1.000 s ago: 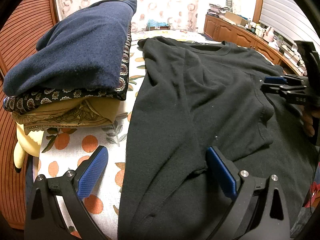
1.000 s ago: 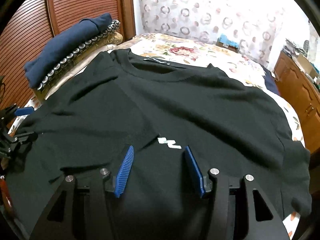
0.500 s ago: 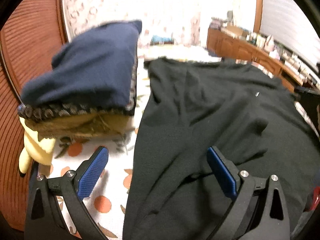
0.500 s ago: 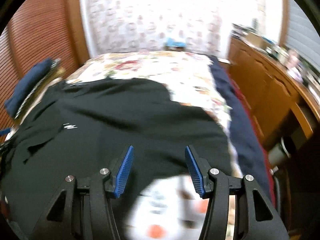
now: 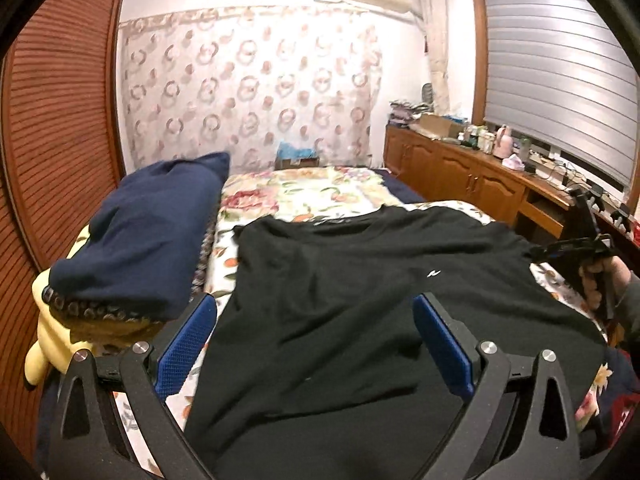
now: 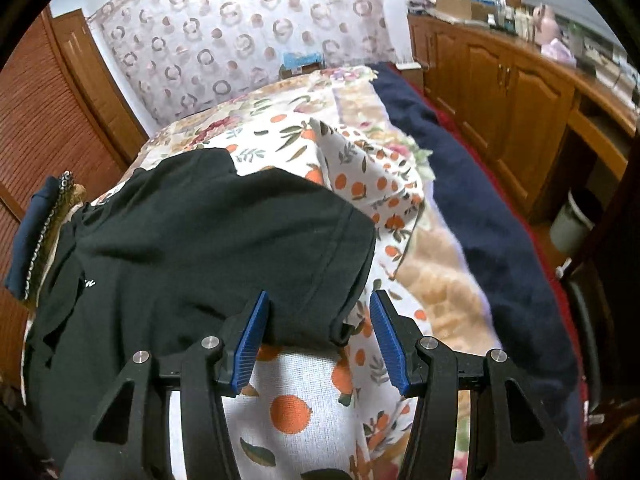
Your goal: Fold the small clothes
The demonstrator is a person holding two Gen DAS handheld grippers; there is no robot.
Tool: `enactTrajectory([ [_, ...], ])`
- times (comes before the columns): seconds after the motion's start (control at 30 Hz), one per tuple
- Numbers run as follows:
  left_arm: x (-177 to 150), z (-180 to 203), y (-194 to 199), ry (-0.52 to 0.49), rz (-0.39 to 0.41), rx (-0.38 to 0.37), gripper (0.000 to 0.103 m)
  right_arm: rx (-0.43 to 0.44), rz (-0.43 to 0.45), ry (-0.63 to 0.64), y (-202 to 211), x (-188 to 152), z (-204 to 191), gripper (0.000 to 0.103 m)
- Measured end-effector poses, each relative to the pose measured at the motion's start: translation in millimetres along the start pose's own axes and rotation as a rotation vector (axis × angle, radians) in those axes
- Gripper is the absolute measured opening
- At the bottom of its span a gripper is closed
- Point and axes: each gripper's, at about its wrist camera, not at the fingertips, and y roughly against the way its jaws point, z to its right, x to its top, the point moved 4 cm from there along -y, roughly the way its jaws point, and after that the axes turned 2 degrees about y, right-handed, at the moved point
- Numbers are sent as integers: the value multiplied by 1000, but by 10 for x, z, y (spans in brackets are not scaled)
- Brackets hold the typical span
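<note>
A black shirt (image 5: 352, 304) lies spread flat on the bed (image 6: 304, 400), its orange-print cover bare along the shirt's sleeve side. A stack of folded clothes (image 5: 144, 240) sits just beside the shirt's other edge. The left gripper (image 5: 316, 344) hovers over the shirt, jaws wide, holding nothing. The right gripper (image 6: 318, 332) stands half open around the shirt's sleeve hem, pads not pressing it.

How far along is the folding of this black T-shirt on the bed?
Barely started. The black cotton T-shirt lies spread flat, no fold yet. In hand: the right gripper, jaws open, lines up at its sleeve edge; the left gripper hovers open. All folds remain.
</note>
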Motion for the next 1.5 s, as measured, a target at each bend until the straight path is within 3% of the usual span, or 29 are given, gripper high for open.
enactTrajectory([
  [0.1, -3, 76, 2, -11, 11, -15, 99, 31, -6, -26, 2, 44, 88, 44],
  [0.23, -28, 130, 23, -26, 19, -21, 99, -15, 25, 35, 36, 74, 0, 15],
  [0.37, -36, 114, 32, -19, 25, -25, 99, -59, 99, 114, 174, 133, -200, 9],
  [0.63, -75, 126, -1, 2, 19, -44, 99, 47, 215, 290, 593, 239, -1044, 9],
  [0.87, -124, 193, 10, -5, 13, -66, 99, 196, 150, 377, 591, -160, -1516, 9],
  [0.9, -134, 199, 11, -5, 10, -69, 99, 192, 143, 384, 583, -223, -1512, 12],
  [1.03, -177, 231, -10, 7, -3, -91, 99, 178, 134, 376, 598, -363, -1398, 46],
  [1.23, -209, 270, -25, 6, -12, -101, 99, 150, 168, 304, 821, -352, -1161, 47],
  [1.33, -209, 283, -42, 5, -18, -101, 99, 58, 118, 281, 667, -300, -1051, 47],
  [1.5, -225, 282, -58, 2, -29, -107, 99, 30, 15, 245, 321, -228, -998, 47],
])
